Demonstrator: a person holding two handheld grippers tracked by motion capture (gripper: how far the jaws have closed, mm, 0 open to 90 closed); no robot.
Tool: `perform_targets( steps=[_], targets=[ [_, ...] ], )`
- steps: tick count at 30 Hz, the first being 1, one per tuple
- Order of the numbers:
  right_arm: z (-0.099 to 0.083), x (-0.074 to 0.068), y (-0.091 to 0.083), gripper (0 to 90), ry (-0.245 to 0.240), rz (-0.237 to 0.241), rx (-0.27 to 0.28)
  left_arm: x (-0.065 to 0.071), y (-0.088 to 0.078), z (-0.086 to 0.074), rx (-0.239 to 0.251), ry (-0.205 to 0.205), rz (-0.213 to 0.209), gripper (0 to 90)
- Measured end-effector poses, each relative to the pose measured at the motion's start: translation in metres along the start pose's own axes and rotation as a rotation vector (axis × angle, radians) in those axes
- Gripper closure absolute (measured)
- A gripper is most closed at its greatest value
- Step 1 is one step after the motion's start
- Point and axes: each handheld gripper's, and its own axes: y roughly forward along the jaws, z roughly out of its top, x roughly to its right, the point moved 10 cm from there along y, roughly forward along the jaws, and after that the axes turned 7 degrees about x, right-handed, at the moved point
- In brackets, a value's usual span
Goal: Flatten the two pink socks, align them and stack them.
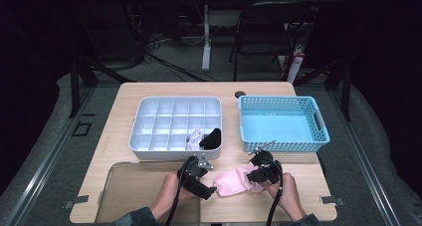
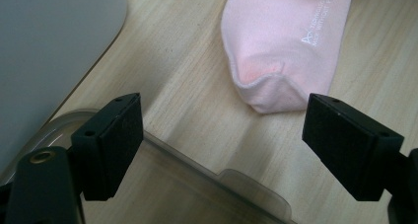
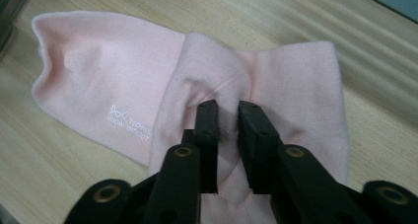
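Note:
A pale pink sock point(image 1: 233, 181) lies on the wooden table near its front edge, between my two grippers. In the right gripper view the sock point(image 3: 123, 86) is folded over itself, and my right gripper point(image 3: 227, 116) is shut on a pinched fold of it. My left gripper point(image 2: 223, 137) stands open just short of the sock's toe end point(image 2: 276, 51), nothing between its pads. In the high view the left gripper point(image 1: 206, 188) sits left of the sock and the right gripper point(image 1: 255, 175) on its right part.
A grey compartment tray point(image 1: 149, 149) stands behind the grippers, with a pale sock point(image 1: 194, 138) and a black sock point(image 1: 211, 138) in its front right cells. A blue basket point(image 1: 283, 145) stands to its right. A clear lid point(image 1: 134, 191) lies at the front left.

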Motion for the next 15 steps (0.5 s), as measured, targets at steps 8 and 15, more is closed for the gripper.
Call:
perform_targets(
  steps=[8,15],
  targets=[
    [0.009,-0.009,-0.016,86.5,0.044,0.066,0.067,0.0,0.003,-0.003,-0.02,-0.002,0.006,17.4],
    [0.019,-0.025,-0.029,86.5,0.025,0.123,0.112,0.003,0.004,-0.002,-0.014,0.007,0.004,21.1]
  ],
)
